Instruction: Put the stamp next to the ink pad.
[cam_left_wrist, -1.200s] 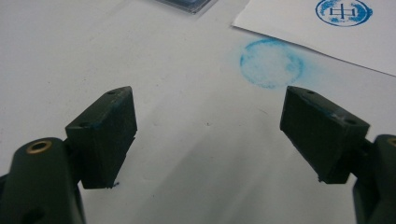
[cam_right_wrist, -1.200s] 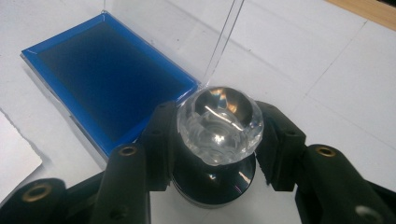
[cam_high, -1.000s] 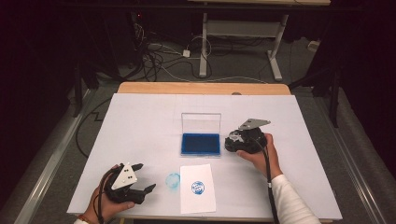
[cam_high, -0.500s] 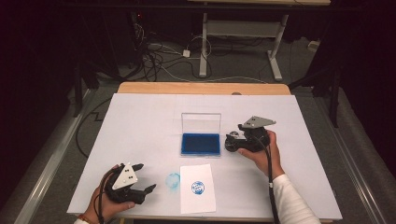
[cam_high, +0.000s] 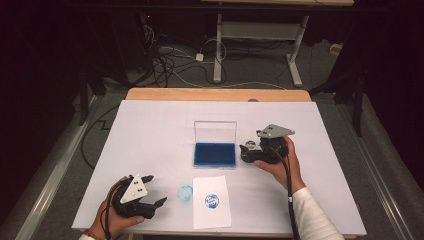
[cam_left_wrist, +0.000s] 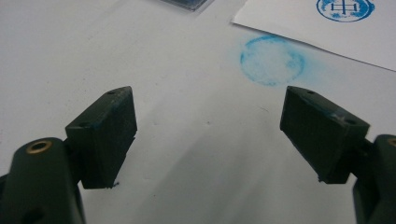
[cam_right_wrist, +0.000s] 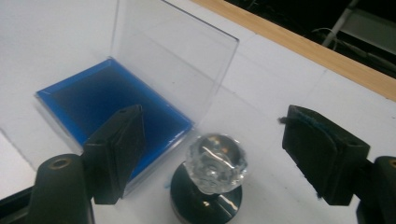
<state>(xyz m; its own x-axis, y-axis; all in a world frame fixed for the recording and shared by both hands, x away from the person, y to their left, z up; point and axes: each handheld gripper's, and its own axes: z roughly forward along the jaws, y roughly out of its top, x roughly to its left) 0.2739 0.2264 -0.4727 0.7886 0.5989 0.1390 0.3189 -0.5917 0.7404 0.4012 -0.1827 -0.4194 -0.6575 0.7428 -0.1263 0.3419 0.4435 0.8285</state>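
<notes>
While the big white table (cam_high: 150, 130) is under my hands, the blue ink pad (cam_high: 215, 153) sits in the middle with its clear lid (cam_high: 215, 132) standing up. My stamp (cam_right_wrist: 212, 179) stands just beside the pad, between my right gripper's (cam_right_wrist: 212, 154) jaws. They have just been opening and do not touch it now. I should pull back slowly and straight so the stamp stays up. My left gripper (cam_left_wrist: 210, 135) is wide and holds nothing, near the blue smudge (cam_left_wrist: 272, 60).
</notes>
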